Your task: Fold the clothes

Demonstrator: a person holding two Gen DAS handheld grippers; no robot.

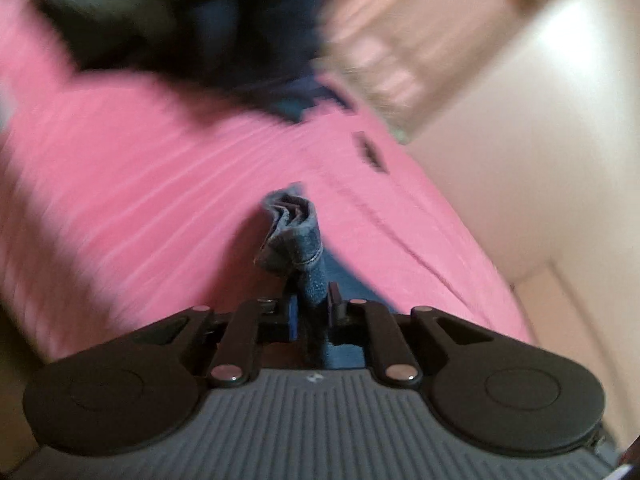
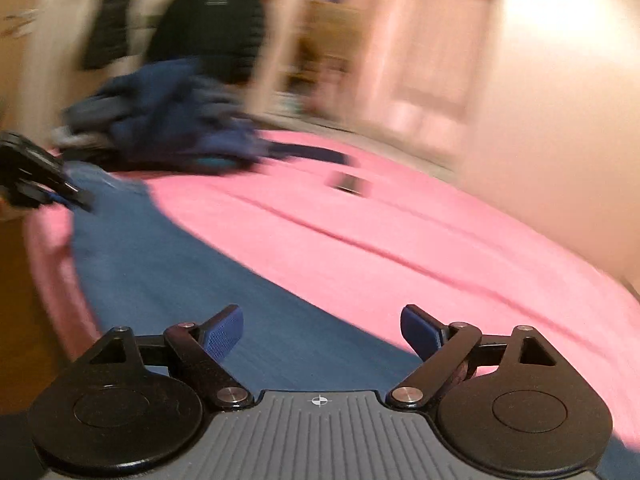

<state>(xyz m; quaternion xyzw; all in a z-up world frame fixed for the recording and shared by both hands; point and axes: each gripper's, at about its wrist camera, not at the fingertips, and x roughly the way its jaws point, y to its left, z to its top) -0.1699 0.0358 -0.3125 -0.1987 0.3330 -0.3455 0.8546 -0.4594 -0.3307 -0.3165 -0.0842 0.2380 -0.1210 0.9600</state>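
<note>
**Left gripper pinching denim; right gripper spread over the garment**

We find the left gripper (image 1: 312, 296) with its jaws pressed together on a bunched fold of blue denim garment (image 1: 294, 236). The gathered cloth rises between the jaws and crumples in pleats just beyond them, over the pink bedspread (image 1: 140, 200). The left wrist view is heavily blurred, so we cannot read finer detail of the cloth's edge.

We find the right gripper (image 2: 322, 334) with its jaws spread wide, blue pads (image 2: 224, 334) facing one another, nothing between them. Directly beneath it the denim lies spread flat as a broad blue band across the bedspread, running from the near edge toward the left of the right wrist view, where the left gripper shows as a dark shape at the cloth's far end.

Beyond the garment we note a heap of dark blue clothes (image 2: 172, 120) on the bedspread, and a small dark object (image 2: 350, 182) lying apart on the pink surface; we cannot identify it. A pale wall (image 2: 560, 120) stands to the right.
</note>
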